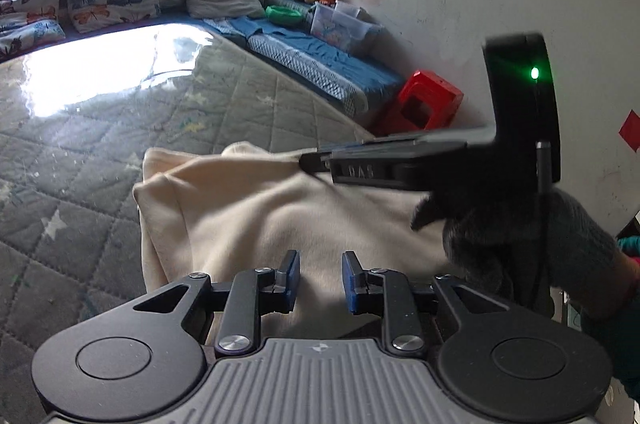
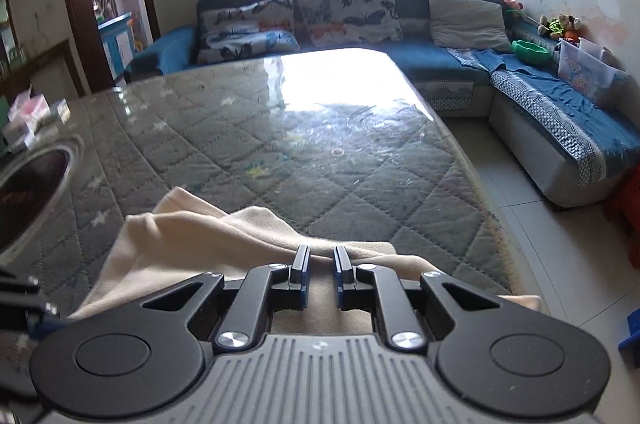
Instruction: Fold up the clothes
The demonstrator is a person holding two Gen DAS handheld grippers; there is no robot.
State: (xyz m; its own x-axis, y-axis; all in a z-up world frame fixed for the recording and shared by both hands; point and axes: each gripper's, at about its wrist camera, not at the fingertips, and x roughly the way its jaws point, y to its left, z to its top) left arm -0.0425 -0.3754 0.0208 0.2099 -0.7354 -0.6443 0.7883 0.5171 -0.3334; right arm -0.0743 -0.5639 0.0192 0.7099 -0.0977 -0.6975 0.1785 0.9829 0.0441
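Both tongs apart over the cream garment [image 1: 280,216], right tongs [image 1: 316,162] perhaps touching its edge.

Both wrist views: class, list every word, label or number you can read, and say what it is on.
"DAS": raised letters, faint and only partly legible, on the side of the right gripper in the left wrist view.
Picture on the clear storage box: too small to read.
Boxes at the table's edge: blurred, unreadable.
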